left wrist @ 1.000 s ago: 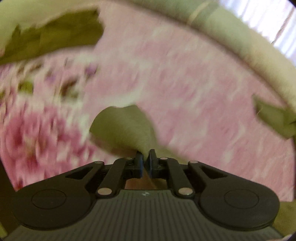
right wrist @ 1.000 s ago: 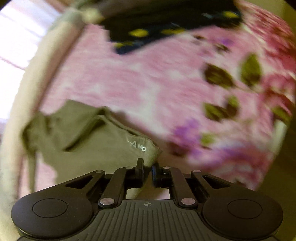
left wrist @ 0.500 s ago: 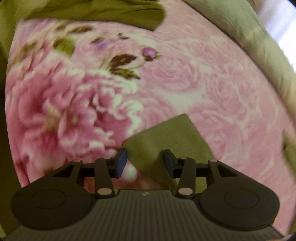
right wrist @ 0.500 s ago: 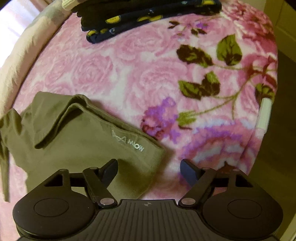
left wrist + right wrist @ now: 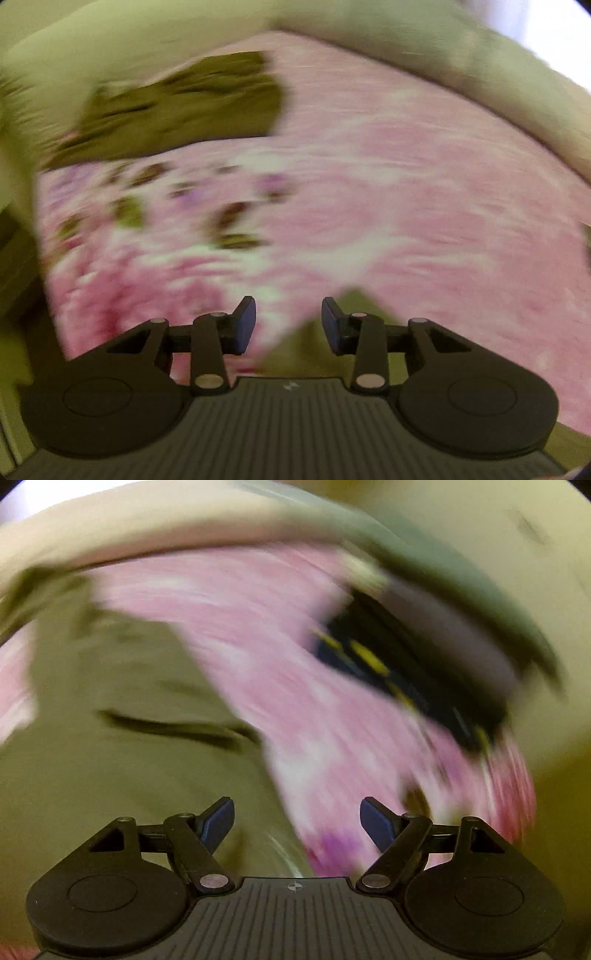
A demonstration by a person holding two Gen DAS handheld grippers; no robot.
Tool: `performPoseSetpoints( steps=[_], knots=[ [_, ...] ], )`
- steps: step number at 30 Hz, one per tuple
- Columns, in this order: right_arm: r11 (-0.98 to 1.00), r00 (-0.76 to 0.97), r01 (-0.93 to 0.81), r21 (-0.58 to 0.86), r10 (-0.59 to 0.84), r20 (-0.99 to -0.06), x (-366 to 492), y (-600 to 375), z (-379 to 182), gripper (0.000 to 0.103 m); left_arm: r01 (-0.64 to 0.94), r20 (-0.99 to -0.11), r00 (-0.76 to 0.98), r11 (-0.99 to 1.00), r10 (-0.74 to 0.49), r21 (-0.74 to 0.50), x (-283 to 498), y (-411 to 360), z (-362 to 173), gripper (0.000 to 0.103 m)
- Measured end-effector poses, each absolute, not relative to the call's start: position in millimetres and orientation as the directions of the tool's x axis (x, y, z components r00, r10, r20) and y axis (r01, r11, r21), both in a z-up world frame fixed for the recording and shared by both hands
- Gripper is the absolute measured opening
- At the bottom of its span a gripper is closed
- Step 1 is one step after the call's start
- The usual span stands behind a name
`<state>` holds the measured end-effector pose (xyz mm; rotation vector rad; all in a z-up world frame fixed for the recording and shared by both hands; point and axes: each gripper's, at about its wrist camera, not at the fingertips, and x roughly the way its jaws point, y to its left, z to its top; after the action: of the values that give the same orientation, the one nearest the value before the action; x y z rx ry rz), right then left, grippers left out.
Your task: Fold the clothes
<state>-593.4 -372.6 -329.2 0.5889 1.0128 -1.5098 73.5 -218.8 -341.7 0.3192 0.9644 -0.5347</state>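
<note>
While both grippers gape, olive garment (image 5: pixel 122 738) under right gripper (image 5: pixel 297 821) fingers.

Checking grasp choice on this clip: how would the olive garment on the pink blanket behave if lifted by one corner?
Likely floppy: the olive garment lies creased and folded over itself, so it should drape and unfold. Probably light, being thin cloth. It may drag on the fuzzy floral blanket.

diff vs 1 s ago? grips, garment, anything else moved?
Both claws let go of the olive garment. A second ago each was pinched shut on a fold of it. The left claw has opened, then eased in slightly, cloth below but not pressed. The right claw sprang wide open and swung across the garment. Unchanged: the garment lies on the pink floral blanket, and the dark yellow-print clothes sit at the far edge.
</note>
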Motion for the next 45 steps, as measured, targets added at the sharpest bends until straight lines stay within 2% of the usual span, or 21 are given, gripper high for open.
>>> performPoseSetpoints(
  steps=[4, 10, 11, 13, 17, 19, 21, 23, 24, 25, 27, 28, 29, 31, 35, 38, 41, 43, 45],
  knots=[
    [0.336, -0.065, 0.886, -0.320, -0.592, -0.803, -547, -386, -343, 0.078, 0.718, -0.856, 0.288, 0.688, -0.430, -0.104, 38, -273, -343, 0.035],
    [0.544, 0.007, 0.735, -0.405, -0.603, -0.798, -525, -422, -382, 0.076, 0.811, -0.838, 0.092, 0.528, -0.538, -0.250, -10, -359, -357, 0.042],
    [0.558, 0.009, 0.721, -0.410, -0.599, -0.801, -531, -429, -386, 0.051, 0.819, -0.833, 0.077, 0.511, -0.548, -0.261, -14, -372, -360, 0.042],
    [0.567, 0.017, 0.729, -0.384, -0.575, -0.818, -542, -444, -390, 0.018, 0.834, -0.821, 0.047, 0.475, -0.569, -0.282, -23, -400, -365, 0.045],
    [0.419, 0.050, 0.880, -0.224, -0.552, -0.832, -575, -475, -378, 0.017, 0.836, -0.805, 0.018, 0.451, -0.594, -0.314, -35, -455, -376, 0.049],
    [0.298, 0.080, 0.950, -0.096, -0.526, -0.847, -594, -490, -372, 0.017, 0.785, -0.798, 0.009, 0.498, -0.603, -0.368, -27, -480, -387, 0.060],
    [0.192, 0.109, 0.981, 0.008, -0.523, -0.845, -613, -498, -368, 0.017, 0.720, -0.796, 0.003, 0.553, -0.606, -0.419, -19, -504, -398, 0.060],
    [0.098, 0.130, 0.991, 0.092, -0.526, -0.840, -631, -505, -366, 0.017, 0.671, -0.791, -0.021, 0.578, -0.611, -0.464, -13, -525, -410, 0.053],
    [0.050, 0.140, 0.990, 0.133, -0.528, -0.838, -638, -509, -366, 0.017, 0.658, -0.788, -0.032, 0.580, -0.615, -0.480, -12, -535, -414, 0.019],
    [0.002, 0.148, 0.985, 0.174, -0.530, -0.835, -646, -514, -365, 0.017, 0.673, -0.791, -0.066, 0.558, -0.608, -0.485, -11, -545, -416, 0.000],
    [-0.089, 0.152, 0.968, 0.234, -0.535, -0.831, -662, -519, -364, 0.017, 0.728, -0.794, -0.071, 0.513, -0.603, -0.455, -10, -559, -405, 0.000],
    [-0.129, 0.151, 0.958, 0.258, -0.537, -0.830, -669, -521, -363, 0.015, 0.755, -0.770, -0.065, 0.474, -0.634, -0.454, -8, -560, -391, 0.000],
    [-0.168, 0.149, 0.945, 0.280, -0.539, -0.829, -676, -523, -361, 0.006, 0.779, -0.744, -0.049, 0.441, -0.666, -0.447, -3, -559, -373, 0.000],
    [-0.231, 0.143, 0.922, 0.310, -0.543, -0.828, -692, -527, -356, 0.006, 0.797, -0.700, -0.004, 0.421, -0.714, -0.434, 16, -550, -332, 0.000],
    [-0.292, 0.150, 0.891, 0.347, -0.533, -0.833, -714, -539, -356, 0.006, 0.862, -0.621, 0.151, 0.410, -0.769, -0.298, 58, -530, -250, 0.000],
    [-0.283, 0.170, 0.894, 0.347, -0.503, -0.847, -710, -548, -362, 0.006, 0.891, -0.631, 0.219, 0.415, -0.745, -0.181, 79, -533, -225, 0.000],
    [-0.289, 0.137, 0.909, 0.300, -0.472, -0.871, -699, -559, -374, 0.006, 0.895, -0.684, 0.296, 0.444, -0.667, -0.045, 88, -546, -255, 0.004],
    [-0.308, 0.100, 0.916, 0.258, -0.446, -0.890, -694, -568, -383, 0.007, 0.874, -0.748, 0.374, 0.478, -0.549, 0.087, 91, -560, -296, 0.003],
    [-0.325, 0.083, 0.914, 0.240, -0.432, -0.898, -692, -574, -387, 0.007, 0.864, -0.782, 0.366, 0.497, -0.504, 0.084, 91, -562, -319, 0.003]
  ],
)
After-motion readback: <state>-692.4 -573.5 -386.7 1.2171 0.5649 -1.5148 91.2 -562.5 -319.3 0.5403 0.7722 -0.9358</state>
